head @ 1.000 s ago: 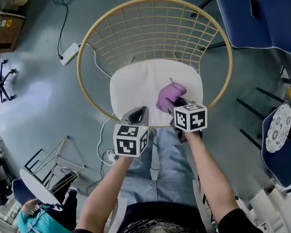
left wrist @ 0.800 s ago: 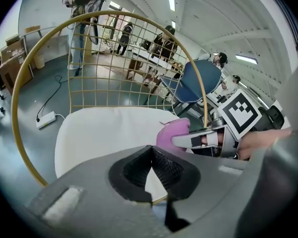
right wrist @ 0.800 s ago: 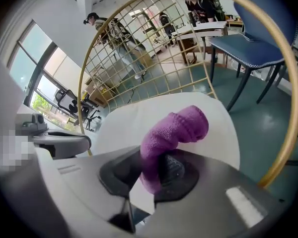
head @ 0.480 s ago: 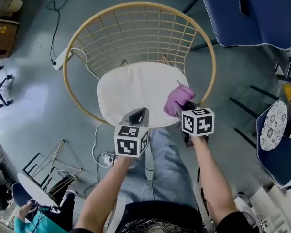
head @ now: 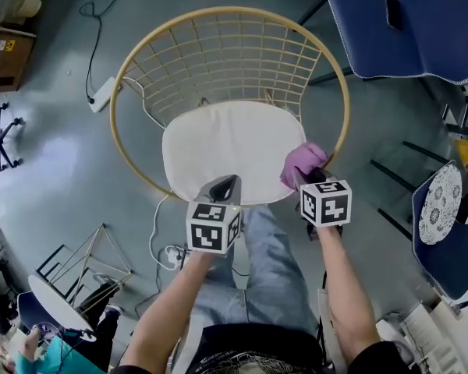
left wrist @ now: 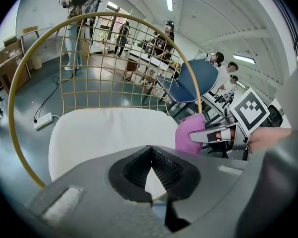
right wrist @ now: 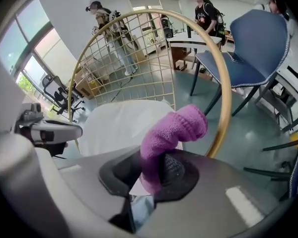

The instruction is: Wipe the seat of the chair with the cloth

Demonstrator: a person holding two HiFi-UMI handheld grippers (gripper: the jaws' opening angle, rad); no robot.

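The chair has a round gold wire frame [head: 140, 53] and a white seat cushion [head: 226, 146]. My right gripper [head: 310, 176] is shut on a purple cloth [head: 303, 164], which is at the cushion's front right corner, next to the gold rim. In the right gripper view the purple cloth [right wrist: 171, 133] sticks up from between the jaws, with the cushion [right wrist: 121, 125] beyond it. My left gripper [head: 221, 187] is shut with nothing in it, at the cushion's front edge. In the left gripper view the cushion [left wrist: 104, 133] fills the middle and the cloth [left wrist: 188, 133] shows at the right.
A blue chair [head: 405, 26] stands at the upper right, another blue seat [head: 452, 232] at the right. A power strip [head: 101, 93] and cables lie on the grey floor to the left, with a cardboard box [head: 8, 49] at the far left. People stand beyond the chair.
My right gripper has carried the purple cloth from the middle right of the cushion to its front right corner by the rim. The left gripper has stayed at the front edge.
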